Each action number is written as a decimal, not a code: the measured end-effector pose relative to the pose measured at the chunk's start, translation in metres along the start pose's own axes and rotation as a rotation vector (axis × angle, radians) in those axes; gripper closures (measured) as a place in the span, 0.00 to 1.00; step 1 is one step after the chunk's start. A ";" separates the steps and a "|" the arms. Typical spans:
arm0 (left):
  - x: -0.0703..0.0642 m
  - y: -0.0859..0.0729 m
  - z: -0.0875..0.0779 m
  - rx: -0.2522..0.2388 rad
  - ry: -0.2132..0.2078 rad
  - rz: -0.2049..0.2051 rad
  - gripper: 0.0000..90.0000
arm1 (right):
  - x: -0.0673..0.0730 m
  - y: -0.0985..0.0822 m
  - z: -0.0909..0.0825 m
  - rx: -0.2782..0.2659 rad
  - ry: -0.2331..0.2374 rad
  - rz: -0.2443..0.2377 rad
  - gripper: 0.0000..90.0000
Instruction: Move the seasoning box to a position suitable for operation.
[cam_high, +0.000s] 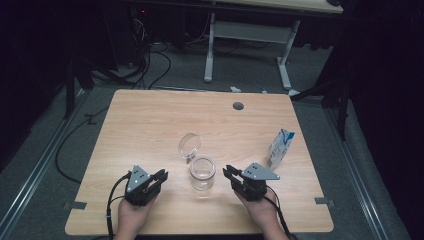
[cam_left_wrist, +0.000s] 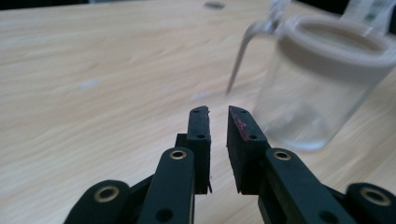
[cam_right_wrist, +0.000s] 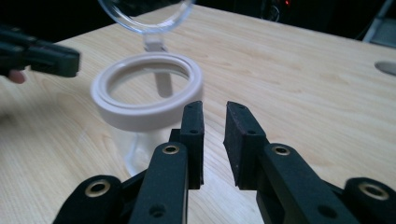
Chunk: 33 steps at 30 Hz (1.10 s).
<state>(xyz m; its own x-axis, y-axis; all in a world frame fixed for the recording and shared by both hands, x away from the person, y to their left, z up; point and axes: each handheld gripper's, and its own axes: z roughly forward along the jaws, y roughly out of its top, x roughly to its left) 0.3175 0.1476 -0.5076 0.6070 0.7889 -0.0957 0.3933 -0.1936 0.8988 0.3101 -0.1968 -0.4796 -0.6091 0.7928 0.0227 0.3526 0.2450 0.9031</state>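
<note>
L gripper (cam_high: 161, 176): I see jaws a little apart, nothing between, just left of jar.
R gripper (cam_high: 229, 172): jaws a little apart too, empty, just right of jar.
Jar (cam_high: 202, 173): clear glass, upright on table (cam_high: 150, 125), between both grippers, not touched.
Lid (cam_high: 190, 145): open, hinged behind jar rim.
Carton (cam_high: 280, 148): well right of jar.

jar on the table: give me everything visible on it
The jar is clear, glass-like, short and round, with a pale ring collar at its mouth. Its clear round lid is hinged open, standing up behind the mouth. It looks empty, stands upright on the wooden table near the front middle, and nothing touches it.
</note>
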 end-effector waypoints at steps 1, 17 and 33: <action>0.002 -0.004 -0.002 0.012 0.019 0.009 0.88 | 0.000 0.000 0.000 0.000 0.000 0.000 0.86; 0.006 -0.014 -0.003 0.008 0.002 0.004 0.78 | -0.031 -0.034 -0.016 0.068 -0.147 0.051 0.71; 0.003 -0.014 -0.002 0.001 -0.006 0.017 0.78 | -0.068 -0.055 -0.062 0.049 -0.286 0.106 0.60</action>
<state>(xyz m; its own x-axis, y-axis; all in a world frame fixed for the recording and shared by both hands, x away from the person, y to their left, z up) 0.3125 0.1536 -0.5199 0.6174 0.7822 -0.0832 0.3836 -0.2071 0.9000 0.2881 -0.2987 -0.5038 -0.3446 0.9387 -0.0119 0.4413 0.1732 0.8805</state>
